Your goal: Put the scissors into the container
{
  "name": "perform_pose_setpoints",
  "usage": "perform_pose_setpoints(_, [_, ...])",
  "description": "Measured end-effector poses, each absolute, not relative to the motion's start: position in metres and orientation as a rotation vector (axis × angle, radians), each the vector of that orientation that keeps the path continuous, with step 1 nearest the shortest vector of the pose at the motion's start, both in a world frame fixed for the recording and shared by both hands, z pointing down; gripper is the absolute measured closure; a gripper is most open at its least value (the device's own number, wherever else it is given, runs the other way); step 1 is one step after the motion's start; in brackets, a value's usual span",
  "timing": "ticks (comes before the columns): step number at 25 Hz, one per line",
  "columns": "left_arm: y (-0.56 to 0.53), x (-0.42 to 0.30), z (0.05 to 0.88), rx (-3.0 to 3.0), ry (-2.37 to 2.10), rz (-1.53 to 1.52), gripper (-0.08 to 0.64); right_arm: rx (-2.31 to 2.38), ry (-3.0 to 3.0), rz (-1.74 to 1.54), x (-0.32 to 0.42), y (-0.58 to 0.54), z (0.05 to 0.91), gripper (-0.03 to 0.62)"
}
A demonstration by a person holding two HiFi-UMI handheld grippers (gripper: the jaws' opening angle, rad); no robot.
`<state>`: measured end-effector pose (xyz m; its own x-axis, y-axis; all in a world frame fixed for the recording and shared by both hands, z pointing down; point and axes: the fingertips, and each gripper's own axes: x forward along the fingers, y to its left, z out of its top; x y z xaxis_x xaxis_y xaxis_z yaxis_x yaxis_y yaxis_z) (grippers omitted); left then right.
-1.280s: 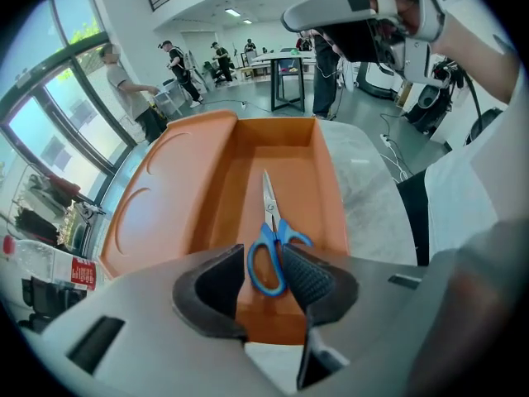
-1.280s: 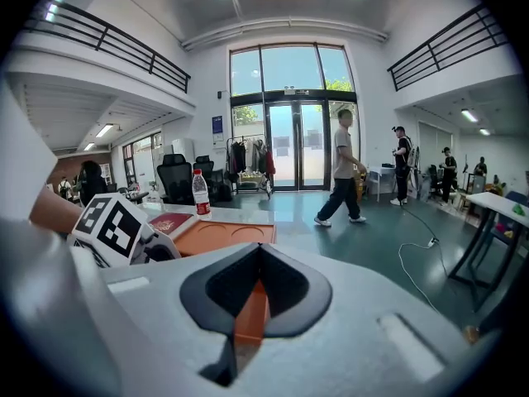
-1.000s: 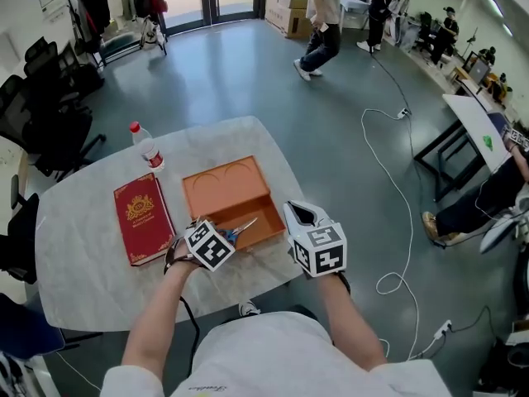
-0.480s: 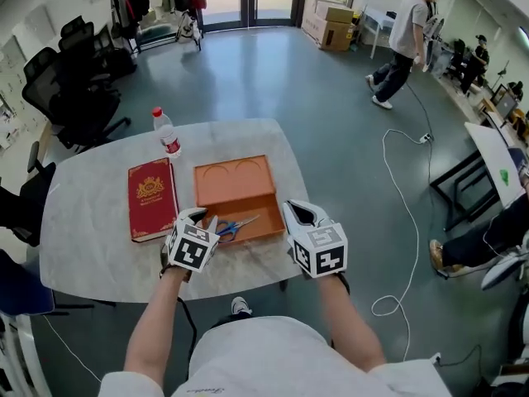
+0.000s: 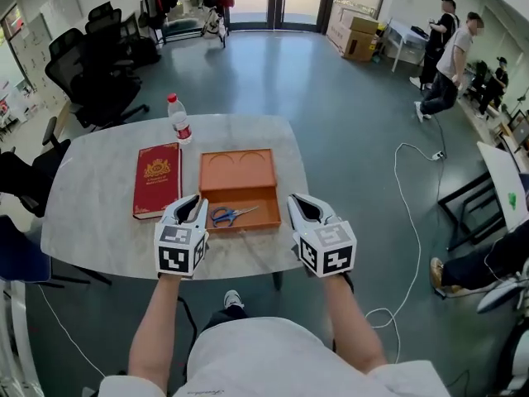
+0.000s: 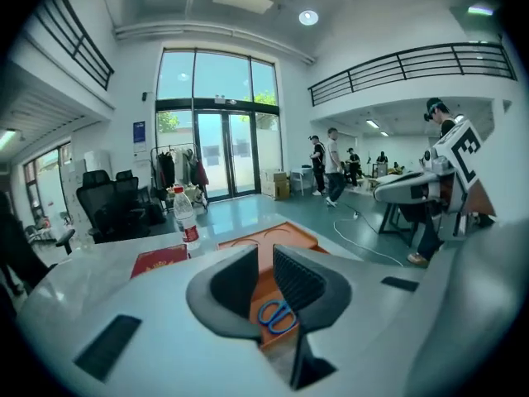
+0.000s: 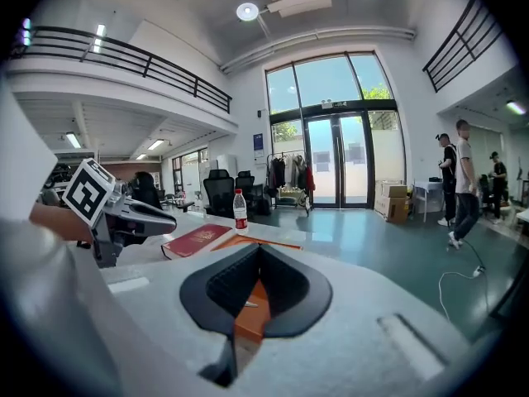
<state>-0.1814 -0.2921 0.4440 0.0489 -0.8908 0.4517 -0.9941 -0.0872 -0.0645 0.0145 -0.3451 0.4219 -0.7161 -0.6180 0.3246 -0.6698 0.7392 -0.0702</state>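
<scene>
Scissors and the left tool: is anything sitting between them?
Nothing visible, apart from the orange container's own low near wall. The scissors already lie in its front tray, just beyond the left tool, whose jaws stand apart and empty. The red book lies off to the side.

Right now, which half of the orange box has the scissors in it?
The near half, the lower one in the head view: the blue-handled scissors lie flat in it. The far half holds nothing and shows only two curved outlines.

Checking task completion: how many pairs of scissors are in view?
1. The blue-handled metal scissors lie in the near section of the orange rectangular container on the grey table; no others show.
</scene>
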Motion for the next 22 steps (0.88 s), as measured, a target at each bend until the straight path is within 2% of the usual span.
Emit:
perform_pose_setpoints(8, [-0.254, -0.18, 0.413, 1.986, -2.117, 0.375, 0.528, 0.988, -2.715, 0.243, 0.031, -0.326, 0.409, 0.588])
perform_pose_setpoints(22, [-0.227, -0.157, 0.418, 1.992, -2.1, 0.37, 0.532, 0.977, -2.723, 0.234, 0.048, -0.301, 0.409, 0.588])
